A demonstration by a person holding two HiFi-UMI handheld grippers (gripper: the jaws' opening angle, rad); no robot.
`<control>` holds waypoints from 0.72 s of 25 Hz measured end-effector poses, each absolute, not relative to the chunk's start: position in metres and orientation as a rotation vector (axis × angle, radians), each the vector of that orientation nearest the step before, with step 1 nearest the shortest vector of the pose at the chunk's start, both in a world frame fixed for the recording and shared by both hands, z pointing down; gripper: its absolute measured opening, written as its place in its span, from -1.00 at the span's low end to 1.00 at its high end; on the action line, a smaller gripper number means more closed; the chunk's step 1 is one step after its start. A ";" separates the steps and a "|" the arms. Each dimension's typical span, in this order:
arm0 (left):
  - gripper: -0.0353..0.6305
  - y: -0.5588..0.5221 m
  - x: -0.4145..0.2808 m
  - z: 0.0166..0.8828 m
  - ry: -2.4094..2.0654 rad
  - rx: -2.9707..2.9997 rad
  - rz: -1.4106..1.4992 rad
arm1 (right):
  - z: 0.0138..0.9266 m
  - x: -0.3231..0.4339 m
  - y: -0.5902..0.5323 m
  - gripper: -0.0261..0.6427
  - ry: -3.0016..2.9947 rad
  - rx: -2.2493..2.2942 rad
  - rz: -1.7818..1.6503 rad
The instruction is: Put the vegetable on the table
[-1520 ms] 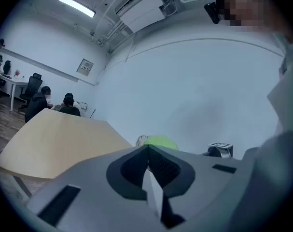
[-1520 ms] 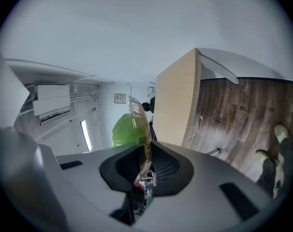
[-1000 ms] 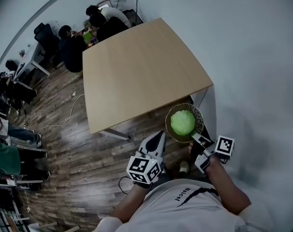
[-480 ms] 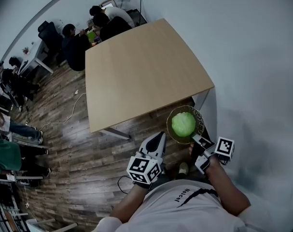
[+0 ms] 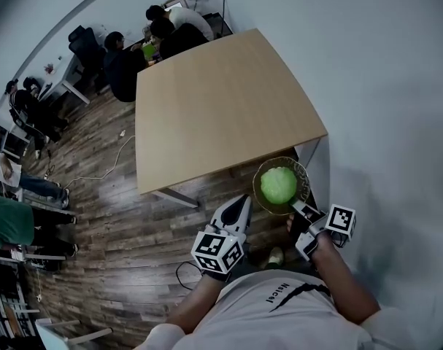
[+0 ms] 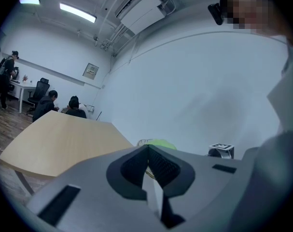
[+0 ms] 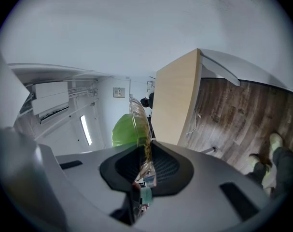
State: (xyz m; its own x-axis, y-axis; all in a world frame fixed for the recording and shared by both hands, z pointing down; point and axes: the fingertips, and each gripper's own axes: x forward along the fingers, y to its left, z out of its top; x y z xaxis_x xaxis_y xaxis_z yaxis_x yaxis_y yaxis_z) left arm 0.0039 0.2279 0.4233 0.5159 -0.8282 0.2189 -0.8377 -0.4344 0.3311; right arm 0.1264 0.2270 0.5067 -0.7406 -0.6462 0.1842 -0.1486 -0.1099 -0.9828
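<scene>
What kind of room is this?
Probably a shared office or workroom: people sit at desks beyond a plain wooden table, an office chair stands nearby, and strip lights run overhead.

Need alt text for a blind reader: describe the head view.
The right gripper holds a glass bowl with a green vegetable by its rim, just short of the wooden table. The left gripper, shut and empty, is alongside.
</scene>
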 end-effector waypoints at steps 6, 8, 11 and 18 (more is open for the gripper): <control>-0.85 0.222 0.000 0.424 -1.392 2.355 0.034 | 0.510 0.124 0.220 -0.79 1.797 -0.858 -1.924; -0.85 0.219 0.000 0.423 -1.394 2.354 0.033 | 0.509 0.124 0.217 -0.79 1.794 -0.854 -1.927; -0.85 0.219 -0.009 0.422 -1.387 2.360 0.034 | 0.507 0.114 0.218 -0.79 1.783 -0.860 -1.926; -0.85 0.187 -0.018 0.445 -1.370 2.383 0.046 | 0.535 0.102 0.193 -0.79 1.766 -0.866 -1.929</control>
